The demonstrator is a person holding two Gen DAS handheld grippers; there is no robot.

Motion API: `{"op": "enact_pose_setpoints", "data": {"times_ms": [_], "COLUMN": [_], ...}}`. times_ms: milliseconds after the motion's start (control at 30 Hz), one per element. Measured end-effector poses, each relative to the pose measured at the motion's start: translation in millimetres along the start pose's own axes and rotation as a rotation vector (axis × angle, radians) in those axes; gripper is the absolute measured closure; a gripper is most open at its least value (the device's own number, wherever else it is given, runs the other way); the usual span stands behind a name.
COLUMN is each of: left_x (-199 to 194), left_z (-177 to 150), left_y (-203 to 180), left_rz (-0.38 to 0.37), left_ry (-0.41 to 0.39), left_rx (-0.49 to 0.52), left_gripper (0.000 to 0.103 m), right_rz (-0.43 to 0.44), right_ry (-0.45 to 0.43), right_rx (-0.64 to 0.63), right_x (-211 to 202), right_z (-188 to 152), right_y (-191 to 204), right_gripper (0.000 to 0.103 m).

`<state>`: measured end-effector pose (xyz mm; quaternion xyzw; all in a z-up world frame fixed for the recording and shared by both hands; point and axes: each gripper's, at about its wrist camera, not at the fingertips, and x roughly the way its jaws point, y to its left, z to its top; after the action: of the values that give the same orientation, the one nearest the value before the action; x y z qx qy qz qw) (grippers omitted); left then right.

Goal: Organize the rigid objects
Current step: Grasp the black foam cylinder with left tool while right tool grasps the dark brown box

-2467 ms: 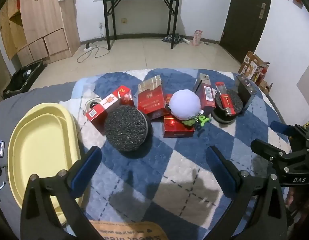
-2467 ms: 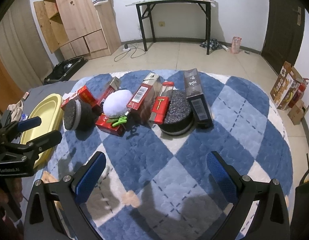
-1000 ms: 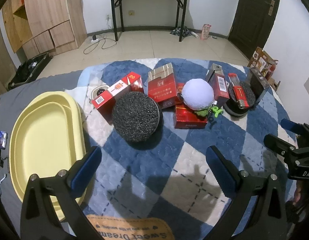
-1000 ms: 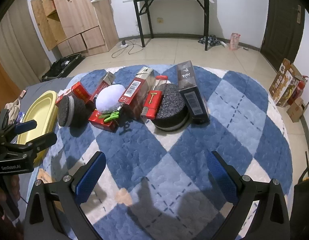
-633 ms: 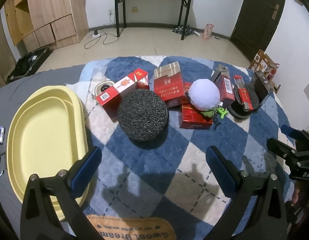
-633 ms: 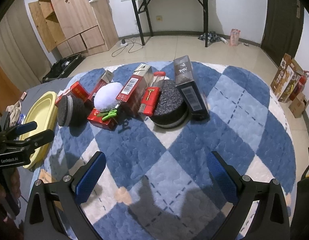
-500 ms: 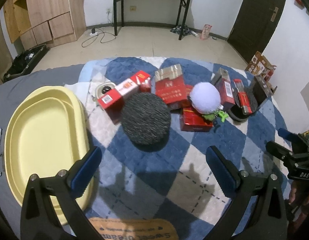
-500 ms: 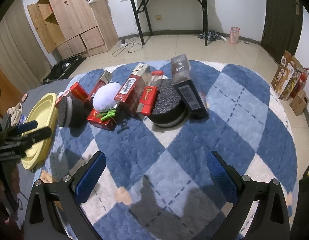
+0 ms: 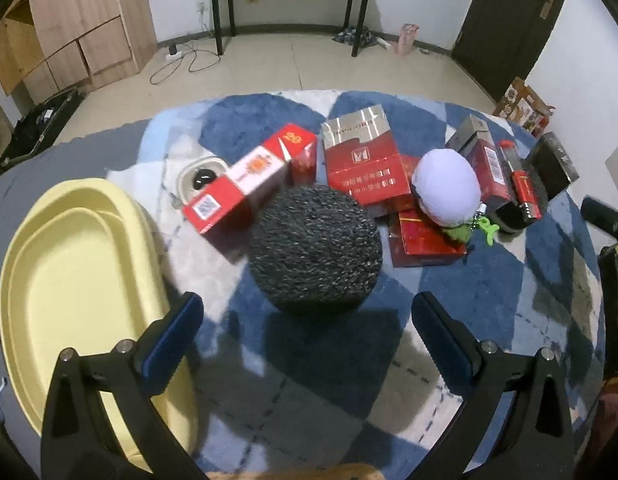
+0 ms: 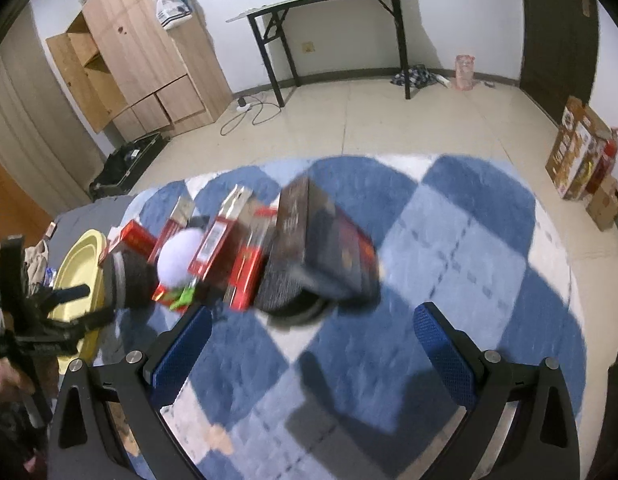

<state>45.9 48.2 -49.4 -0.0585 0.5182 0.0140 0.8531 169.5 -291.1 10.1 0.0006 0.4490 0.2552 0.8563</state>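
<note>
A pile of objects lies on a blue and white checked quilt [image 9: 489, 304]. A black round sponge [image 9: 315, 246] is nearest my left gripper [image 9: 307, 334], which is open and empty just before it. Behind it lie red boxes [image 9: 363, 164], a long red and white box [image 9: 237, 194], a white ball [image 9: 447, 186] and a green clip [image 9: 485, 228]. My right gripper [image 10: 313, 340] is open and empty, close before a dark box [image 10: 325, 236] that leans on a second black sponge [image 10: 285, 284]. The right wrist view is blurred.
A yellow oval tray [image 9: 81, 292] lies at the left of the quilt, also in the right wrist view [image 10: 75, 268]. A small white dish [image 9: 201, 176] sits behind the long box. A black table [image 10: 329, 32], a wooden cabinet [image 10: 129, 60] and a dark door stand beyond.
Both grippers have moved forward toward the pile. The left one now sits close to the near black sponge, the right one close to the dark box. Both stay open.
</note>
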Motion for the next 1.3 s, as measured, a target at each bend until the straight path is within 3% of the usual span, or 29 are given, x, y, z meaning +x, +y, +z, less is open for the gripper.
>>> {"op": "enact_pose_setpoints", "data": {"times_ms": [200,500,567,667,733,800,933,1133,1300], "left_x": [27.5,40.9,38.9,33.4,32.1,28.9,16.7,-1.0,-31.5], "left_z": [-2.2,6.5,7.2,7.2,7.5,8.9,7.8,3.0,-1.5], "left_y": [-2.0,14.0,14.0,10.4,10.0,9.3,6.8,-0.6,17.9], "left_rz": [0.043,-0.006,-0.014,-0.031,-0.050,-0.063,-0.081,-0.109,-0.105], "left_ry": [0.054,0.068,0.063,0.056,0.061,0.061,0.023,0.024,-0.013], "left_rx": [-0.081,-0.225,-0.230,-0.240,-0.255,-0.278,-0.268,-0.196,-0.151], "left_gripper": [0.000,0.001,0.010,0.023,0.040,0.040,0.040,0.040,0.040], "right_rz": [-0.031,-0.014,-0.017,0.012,0.026,0.043,0.041,0.040,0.054], "right_ry": [0.035,0.019,0.015,0.011,0.013,0.013,-0.015,-0.043,-0.099], "right_rx": [-0.083,-0.095,-0.087,-0.089,-0.103,-0.110,-0.109,-0.088,-0.117], "right_x": [32.8,61.6,62.8,61.9,62.3,62.3,54.6,30.0,-9.7], "right_z": [27.2,29.5,29.7,30.8,31.1,30.0,26.3,18.7,16.0], "right_y": [4.0,-1.6,-5.7,-9.2,-10.2,-11.7,-19.1,-40.3,-39.8], "right_gripper": [0.000,0.006,0.009,0.022,0.046,0.060,0.077,0.081,0.081]}}
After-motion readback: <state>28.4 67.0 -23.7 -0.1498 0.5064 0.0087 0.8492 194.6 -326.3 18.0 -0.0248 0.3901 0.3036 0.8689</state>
